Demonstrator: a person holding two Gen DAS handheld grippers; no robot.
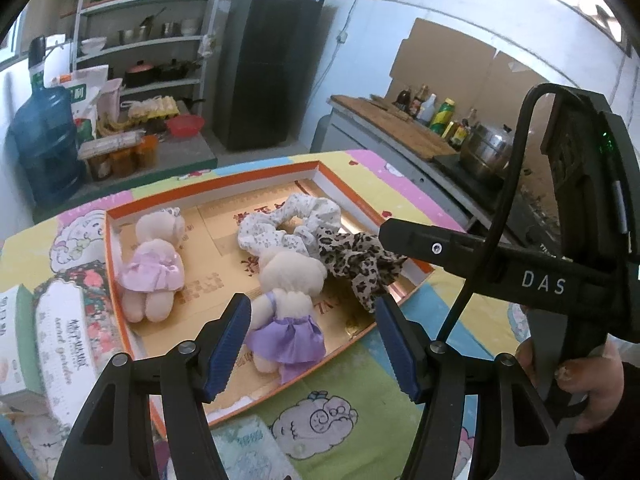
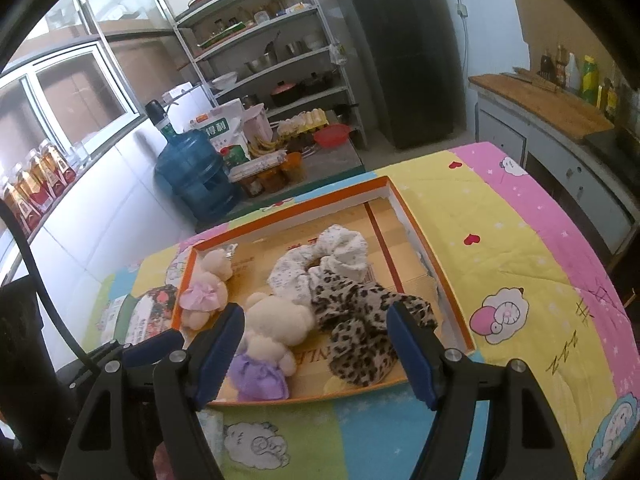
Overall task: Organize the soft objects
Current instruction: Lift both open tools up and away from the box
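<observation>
An orange-rimmed cardboard tray lies on the table. In it are a plush bear in a pink dress, a plush bear in a purple dress, a white floral scrunchie and a leopard-print scrunchie. My left gripper is open and empty, just above the purple-dress bear. My right gripper is open and empty over the tray's near edge, above the purple bear and leopard scrunchie. The right gripper's body also shows in the left wrist view.
A cartoon-print cloth covers the table. A floral box lies left of the tray. A water jug, shelving, a black fridge and a counter with bottles and a pot stand beyond.
</observation>
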